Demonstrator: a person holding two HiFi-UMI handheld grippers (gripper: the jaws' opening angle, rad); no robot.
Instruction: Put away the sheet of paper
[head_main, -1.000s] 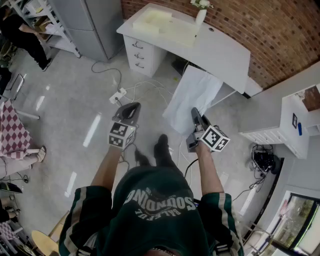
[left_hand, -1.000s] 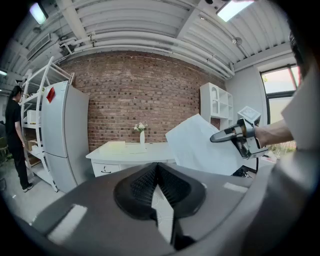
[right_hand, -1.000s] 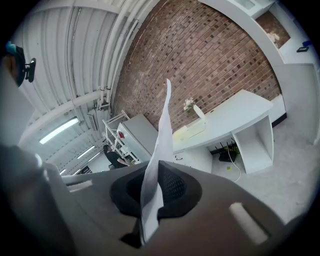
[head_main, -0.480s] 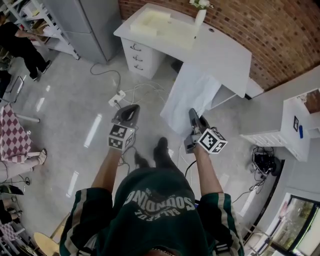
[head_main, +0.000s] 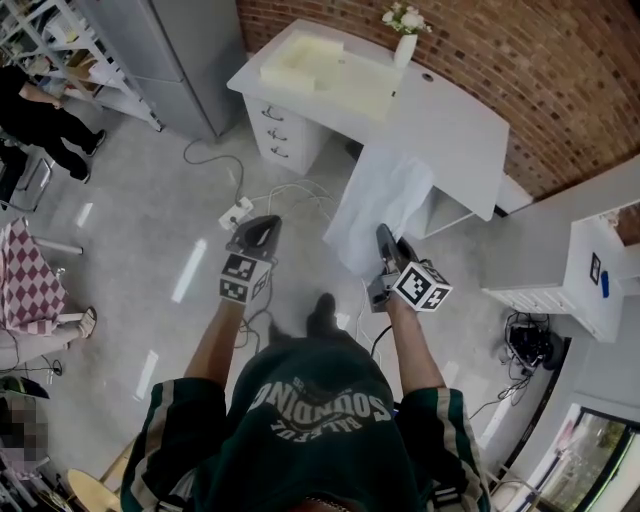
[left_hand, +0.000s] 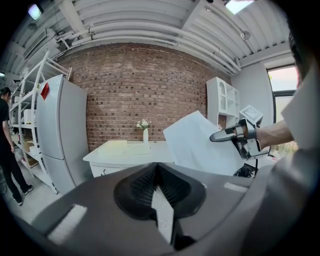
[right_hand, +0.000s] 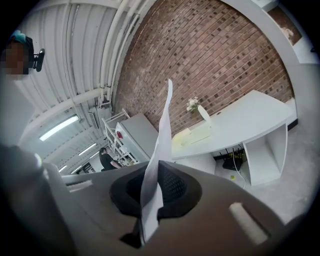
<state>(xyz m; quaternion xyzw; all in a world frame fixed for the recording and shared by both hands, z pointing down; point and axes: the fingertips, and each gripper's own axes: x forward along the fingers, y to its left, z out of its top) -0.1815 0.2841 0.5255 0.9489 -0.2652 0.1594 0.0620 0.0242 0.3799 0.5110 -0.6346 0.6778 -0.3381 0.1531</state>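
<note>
Pinching sheet of paper, right gripper; left gripper jaws seemingly together, empty; desk partly hidden

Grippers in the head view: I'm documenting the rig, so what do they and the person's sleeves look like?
The left gripper and right gripper have dark grey, tapering bodies, each carrying a white cube with black square markers. Their own views show black ribbed pads. The person wears a dark green shirt with white lettering; its short sleeves carry pale stripes.
</note>
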